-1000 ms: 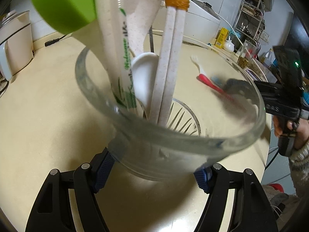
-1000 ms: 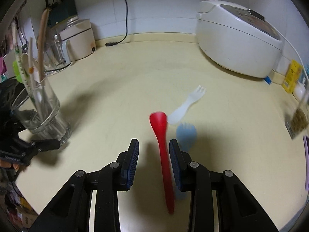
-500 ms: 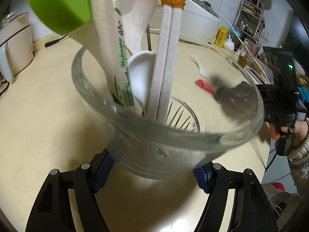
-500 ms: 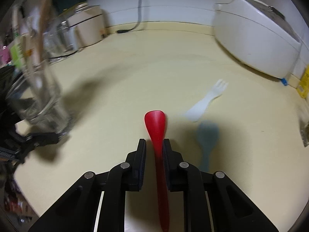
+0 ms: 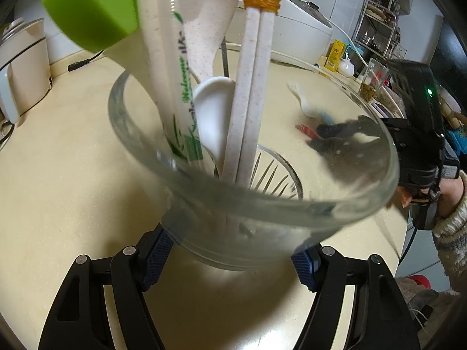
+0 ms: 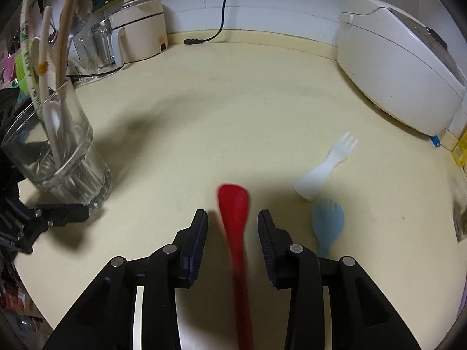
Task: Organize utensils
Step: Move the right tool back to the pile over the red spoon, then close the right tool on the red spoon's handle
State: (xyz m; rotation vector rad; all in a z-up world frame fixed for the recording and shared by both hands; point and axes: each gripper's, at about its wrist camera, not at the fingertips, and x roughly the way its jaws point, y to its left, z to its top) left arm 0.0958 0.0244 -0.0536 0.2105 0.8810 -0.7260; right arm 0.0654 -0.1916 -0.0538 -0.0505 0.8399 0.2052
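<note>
Your cream counter [image 6: 233, 110] has a rice cooker [image 6: 400, 67] at the back; your right tool [image 6: 232, 227] has just been opening, spread around the red spoon [image 6: 236, 233], not pinching; grab again; your left tool [image 5: 233, 255] squeezes the glass [image 5: 251, 180].

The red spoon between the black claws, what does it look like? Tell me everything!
The red spoon looks like smooth plastic: one flat, rounded scoop and a long thin handle running toward the camera. It is a bit blurred. It sits between the fingers of the right gripper, whose jaws have just been opening, so there is a gap on each side and neither pad presses it. Below it is the cream counter; whether it touches it I cannot tell. A blue spork and a white spork lie close by, apart from it.
</note>
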